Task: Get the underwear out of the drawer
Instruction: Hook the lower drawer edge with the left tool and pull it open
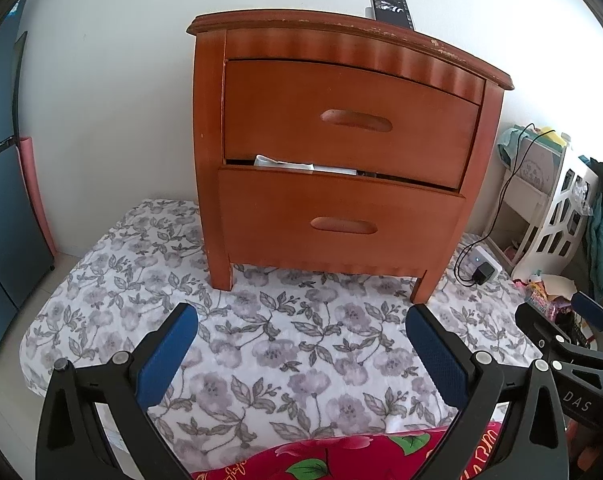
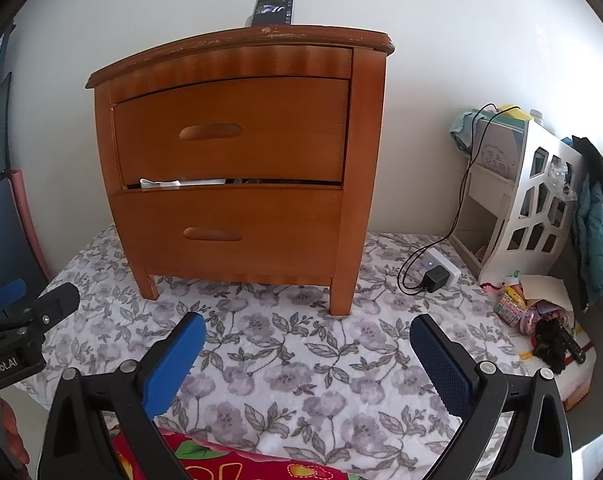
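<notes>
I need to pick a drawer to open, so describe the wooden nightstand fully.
The nightstand is reddish-brown glossy wood with a curved top whose front edge is chipped. It has two drawers with recessed oval handles; the lower drawer sits slightly ajar, with white cloth showing at the gap. It stands upright on short legs on a floral sheet, against a white wall, with a phone propped on top.

A plain white wall point(image 1: 121, 80) stands behind a floral sheet point(image 1: 261, 340). A white cut-out shelf point(image 2: 533, 208) stands at right with a teal jacket point(image 2: 597, 216) hanging on it; a dark blue cabinet point(image 1: 1, 220) at left. Soft daylight.
</notes>
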